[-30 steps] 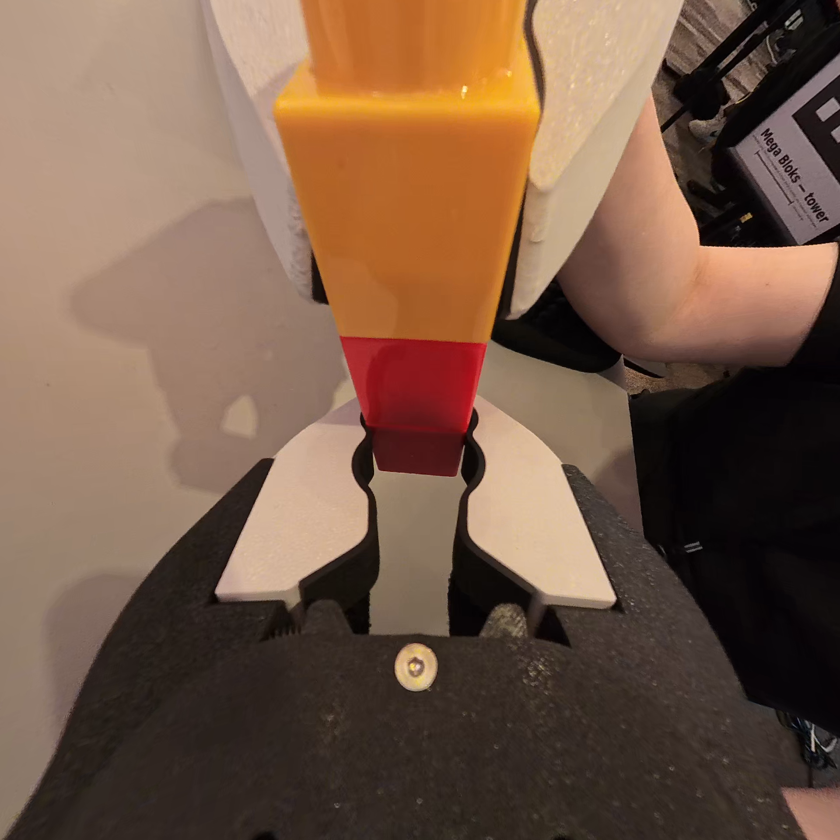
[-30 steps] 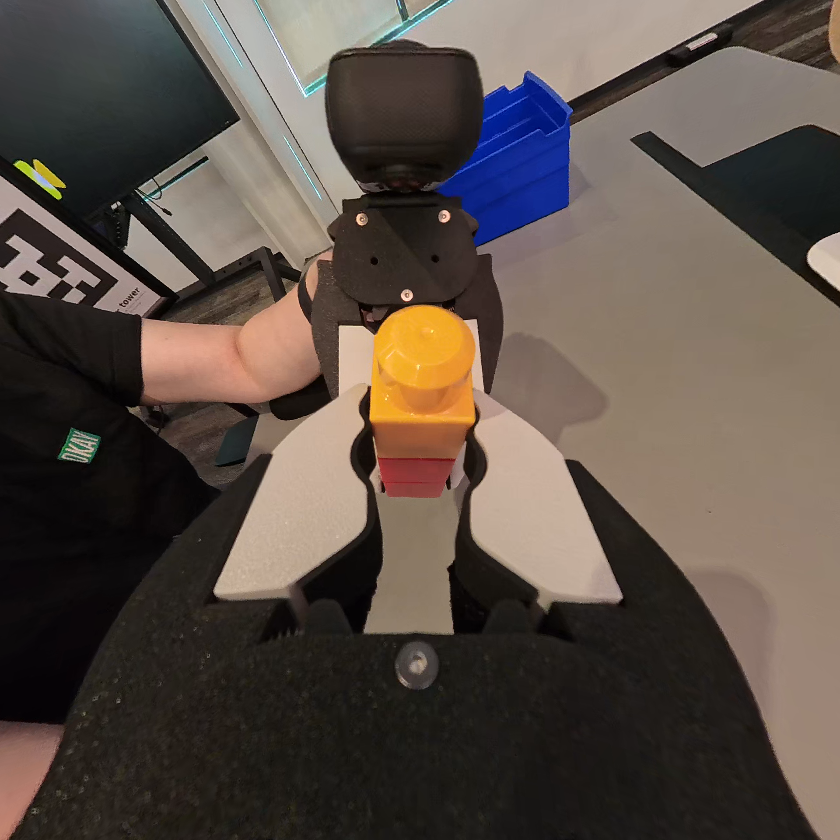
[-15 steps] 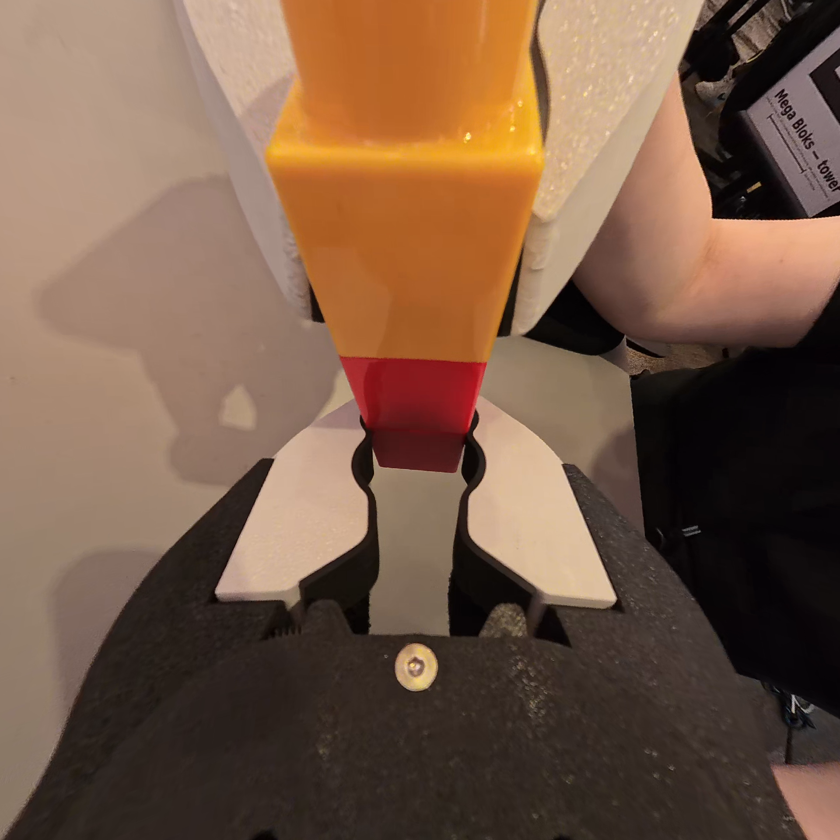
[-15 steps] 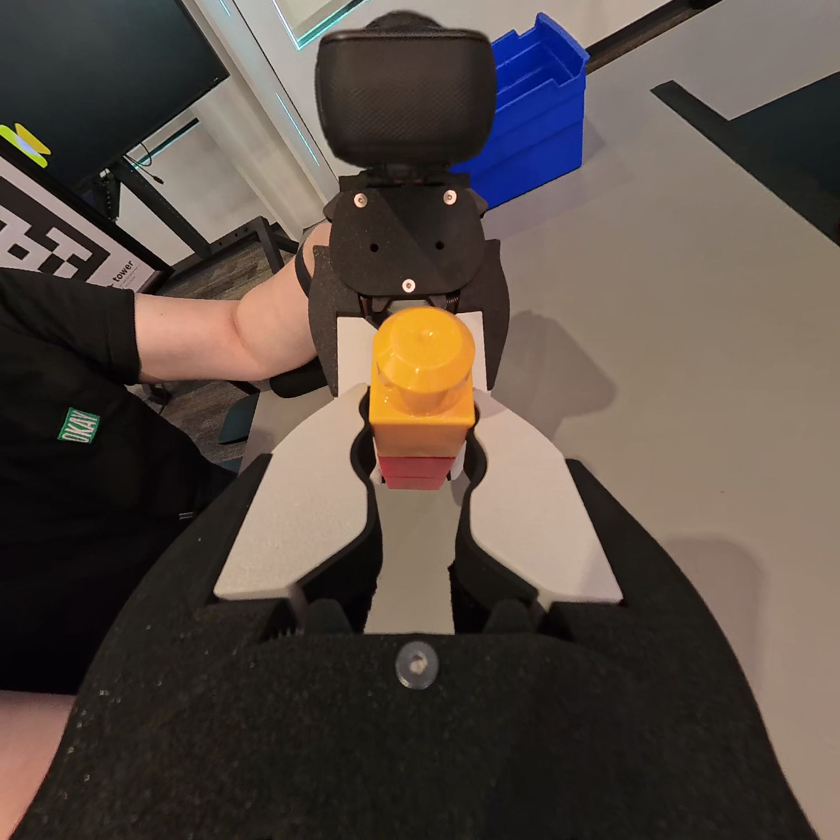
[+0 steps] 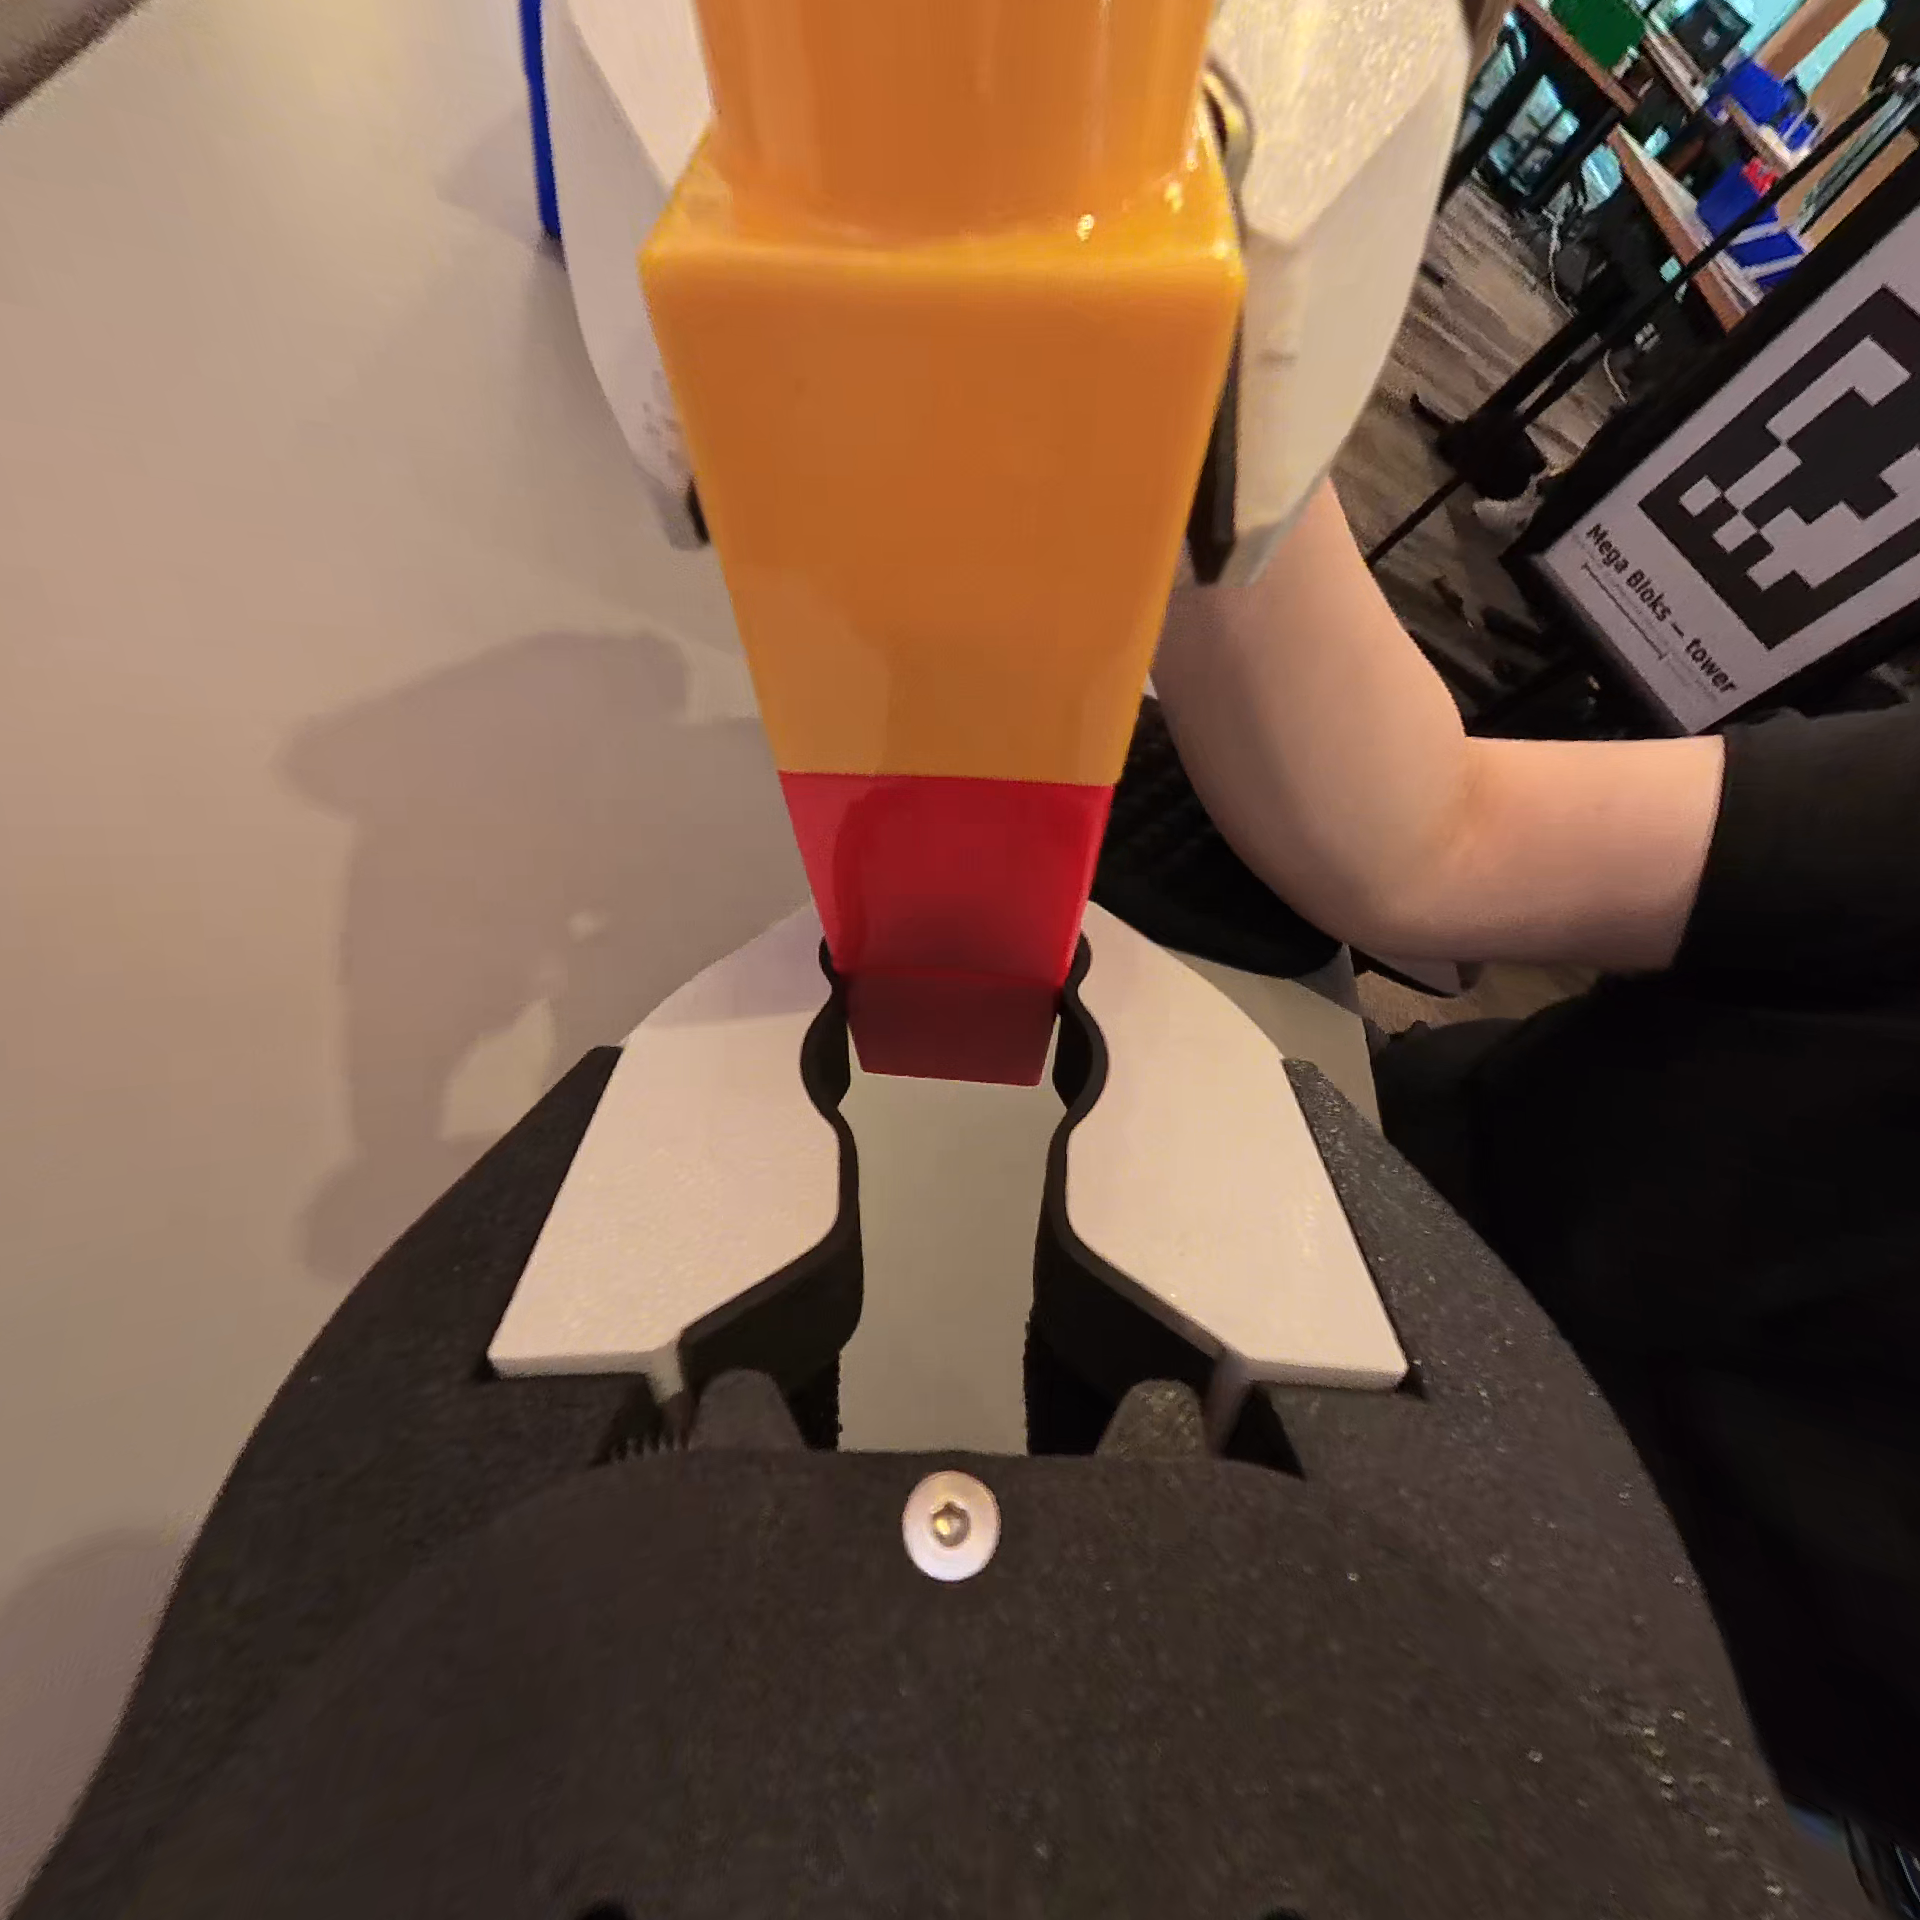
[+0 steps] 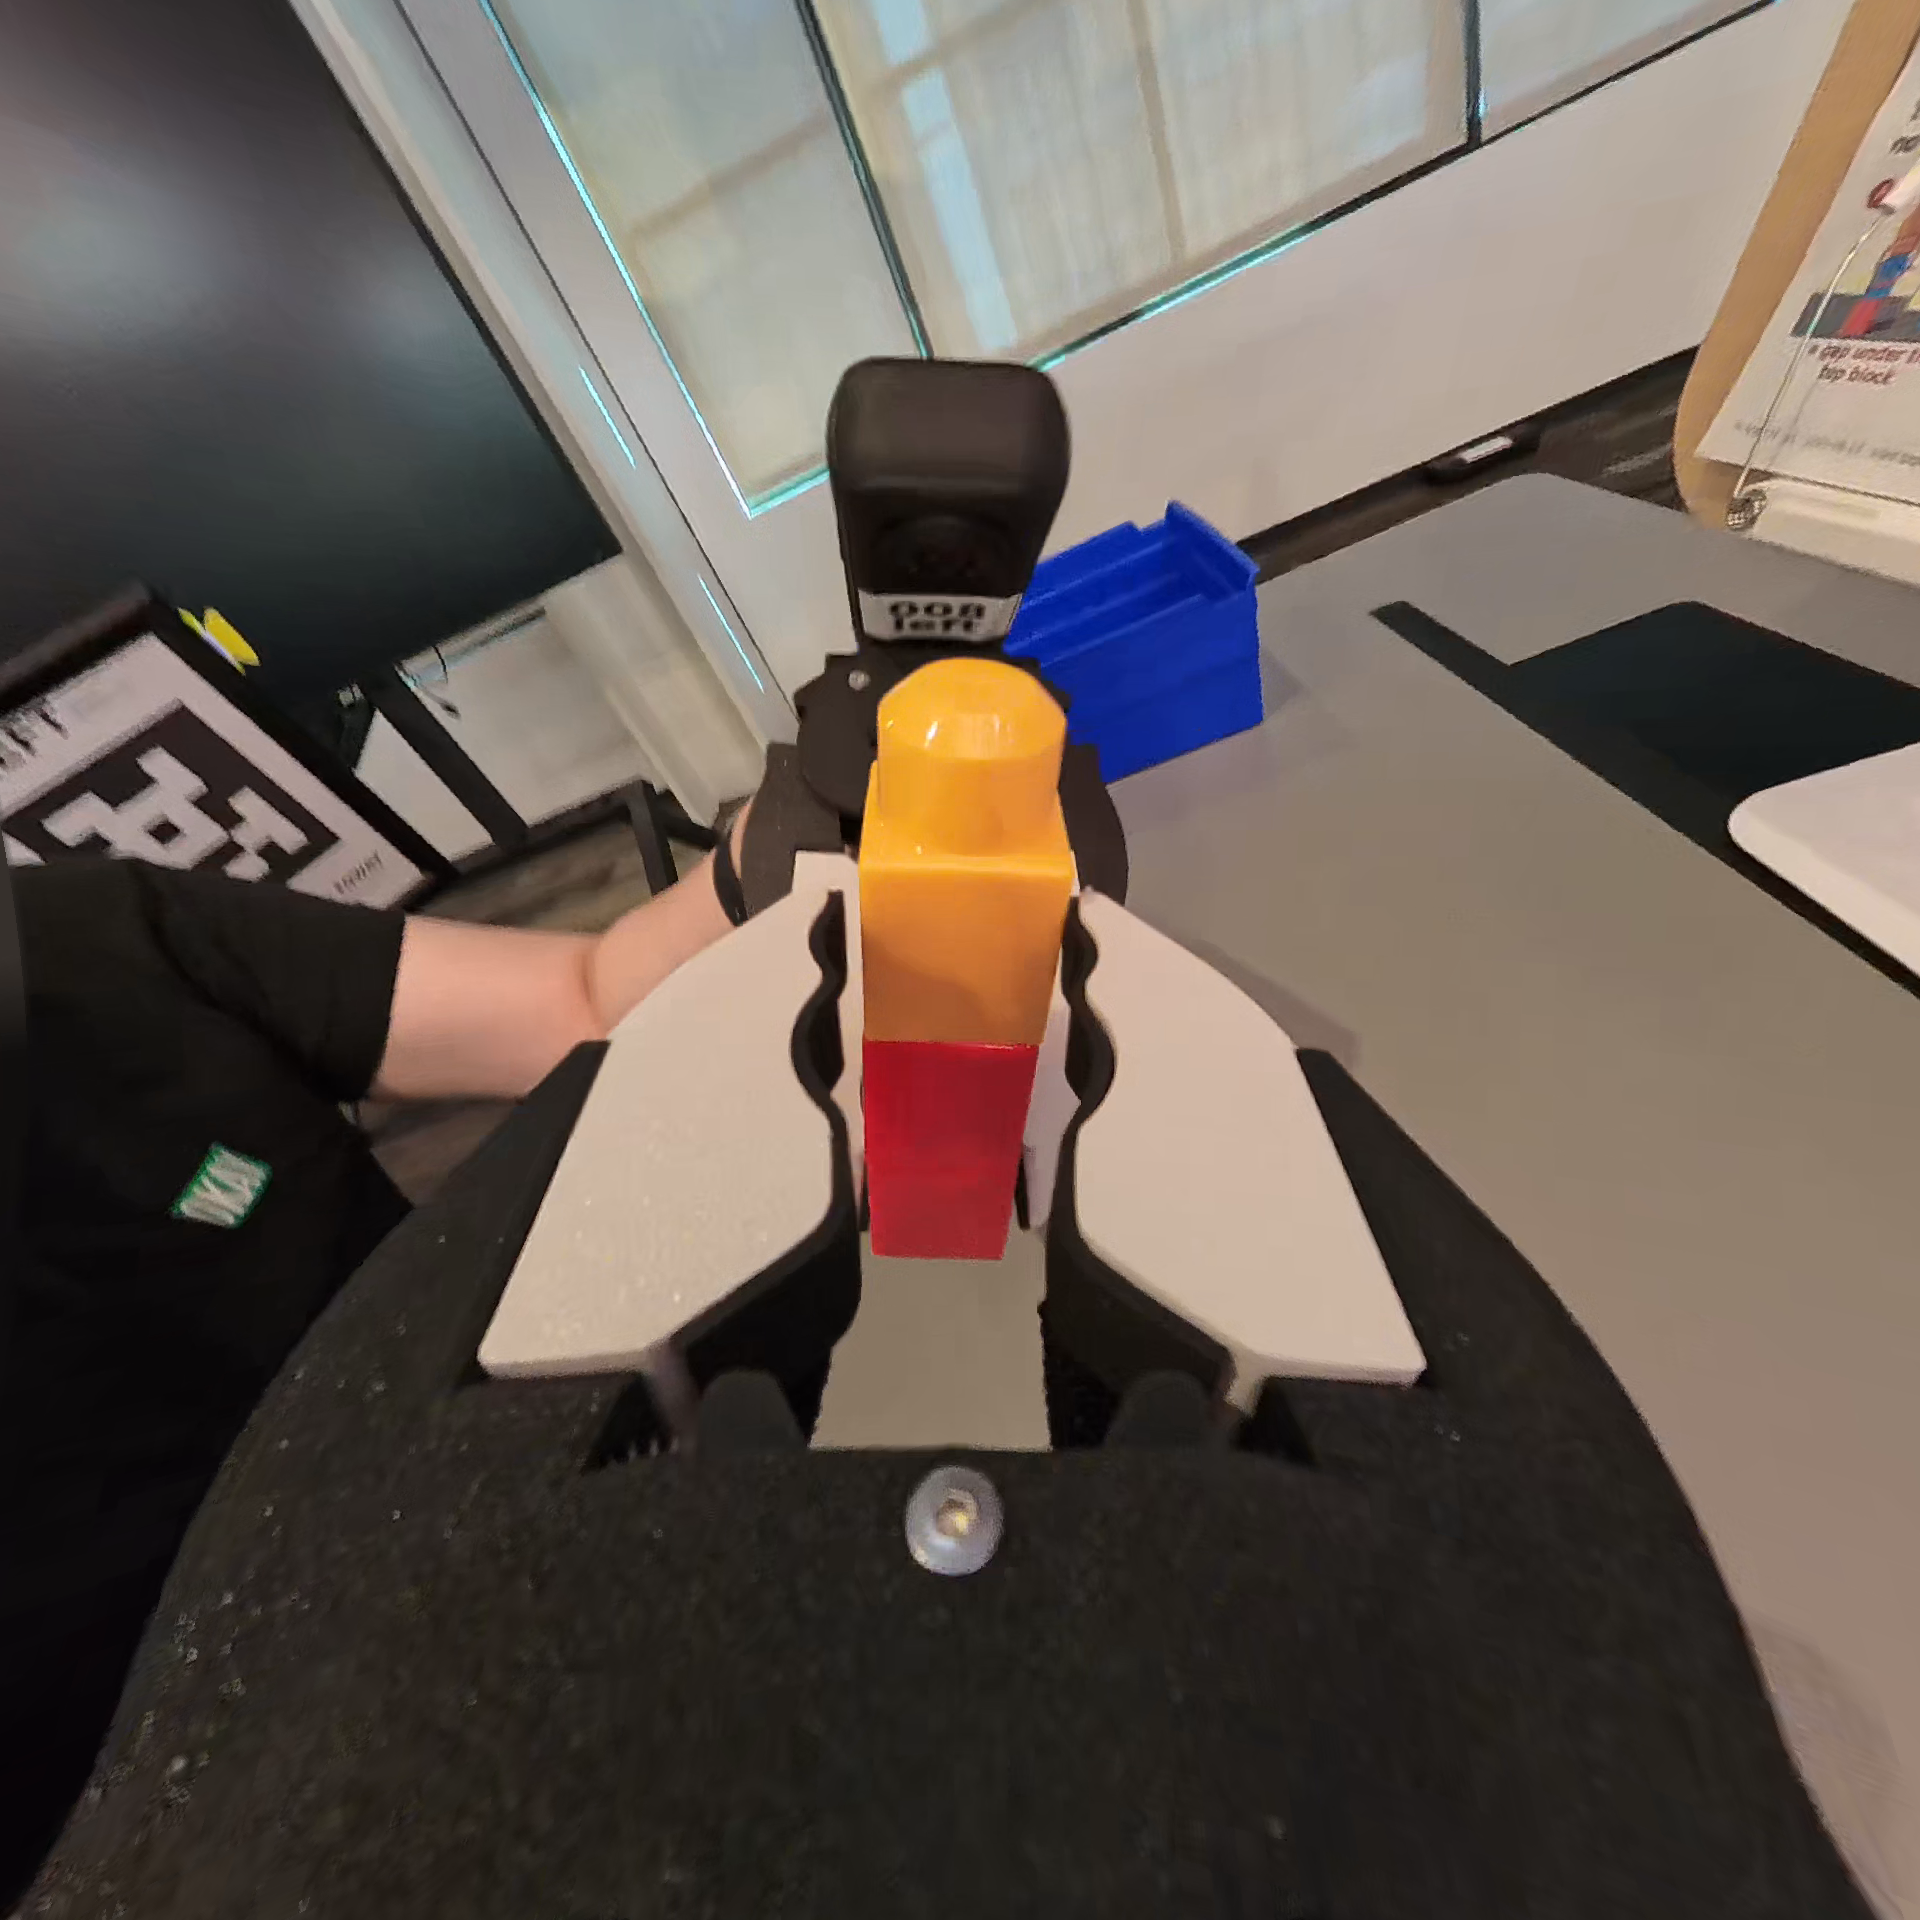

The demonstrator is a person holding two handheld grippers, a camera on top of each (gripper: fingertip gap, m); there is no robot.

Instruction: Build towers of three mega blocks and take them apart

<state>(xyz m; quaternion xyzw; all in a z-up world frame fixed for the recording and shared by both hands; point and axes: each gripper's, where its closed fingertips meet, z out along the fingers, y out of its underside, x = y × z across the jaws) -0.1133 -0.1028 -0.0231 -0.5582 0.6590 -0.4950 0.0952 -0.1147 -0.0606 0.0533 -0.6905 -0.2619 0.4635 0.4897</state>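
Tower: an orange block (image 5: 940, 499) sits pressed onto a red block (image 5: 951, 883), and the pair is up in the air, clear of the bench (image 6: 1455, 935).
Left tongs (image 5: 951, 1013): narrow, tips pinching the red block at its lower end, with the tower standing straight out from them.
Right tongs (image 6: 951, 997): also narrow around the tower; in the left wrist view their white fingers (image 5: 1320, 312) flank the orange block on both sides, though whether the pads press it or sit just beside it I cannot tell.
Red block: directly under the orange one, seam flush, nearest the left tongs.
Orange block: top of the tower, its round stud (image 6: 971, 738) pointing up towards the left camera housing (image 6: 951, 499) in the right wrist view.
Blue bin (image 6: 1143, 644): on the bench behind the tower, to its right in the right wrist view, well apart.
Person: a bare forearm (image 5: 1455, 790) reaches in beside the tower, black sleeve (image 6: 208, 997) at the edge.
Sign (image 5: 1766, 488): black-and-white patterned board, off the bench, behind the forearm.
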